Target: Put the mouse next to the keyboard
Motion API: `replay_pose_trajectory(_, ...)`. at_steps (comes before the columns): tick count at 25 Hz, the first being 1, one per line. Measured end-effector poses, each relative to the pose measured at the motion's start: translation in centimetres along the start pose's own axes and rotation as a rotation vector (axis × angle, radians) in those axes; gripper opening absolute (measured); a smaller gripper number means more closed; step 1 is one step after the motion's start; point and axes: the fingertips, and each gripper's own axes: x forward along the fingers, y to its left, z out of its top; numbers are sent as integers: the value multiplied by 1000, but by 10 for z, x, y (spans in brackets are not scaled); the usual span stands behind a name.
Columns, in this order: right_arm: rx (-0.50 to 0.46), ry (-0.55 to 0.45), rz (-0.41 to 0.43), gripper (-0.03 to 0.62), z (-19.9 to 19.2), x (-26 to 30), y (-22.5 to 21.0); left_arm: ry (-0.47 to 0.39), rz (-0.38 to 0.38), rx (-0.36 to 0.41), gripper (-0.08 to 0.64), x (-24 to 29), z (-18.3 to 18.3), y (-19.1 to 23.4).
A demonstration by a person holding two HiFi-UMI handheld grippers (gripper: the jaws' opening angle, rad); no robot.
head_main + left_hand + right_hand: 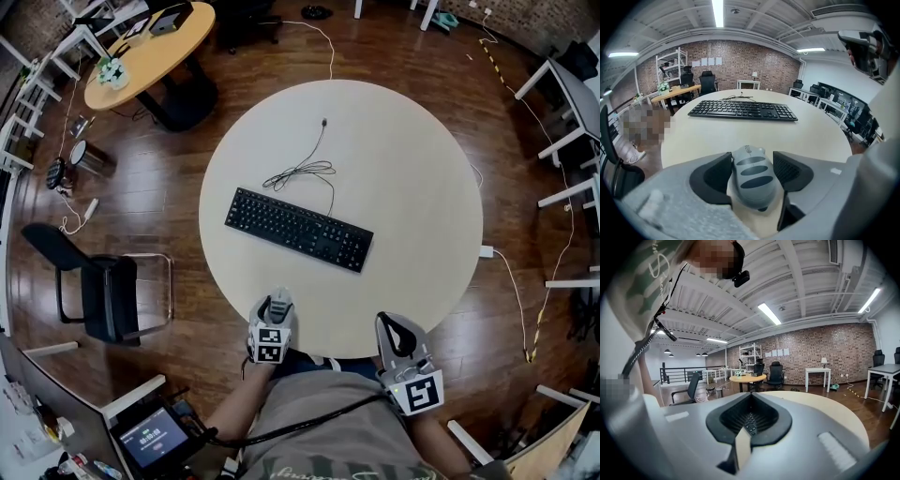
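Item: grey computer mouse [754, 178], clamped by its flanks between the two dark pads of the left gripper [278, 304], jaws narrowed to the mouse's width; positioned at the near edge of the round pale table [412, 187], whether lifted or resting on the top not determinable. Reference: black full-size keyboard [298, 229], lying slantwise near the table's middle, well apart from the mouse, with its thin cable [305, 172] coiled loosely beyond its far edge. Right gripper [749, 417]: jaws pressed together, nothing between them, held at the near rim to the right, off the work. Step in hand, by judgement: carry phase, mouse secured but not yet placed. Next move likely calls for a forward reach across bare tabletop toward the keyboard's right end, a level set-down just beside it without nudging the keys, then parting of the jaws; cable side best avoided
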Motion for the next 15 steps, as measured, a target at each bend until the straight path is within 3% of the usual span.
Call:
replay_pose_trajectory(7,10,-38,43,2,3,-12,0,8,-36,22,287,3,-1,-30)
replay_pose_trajectory(15,13,-25,3,2,-6,-32,-19,14,-69,49,287,9,1,-59)
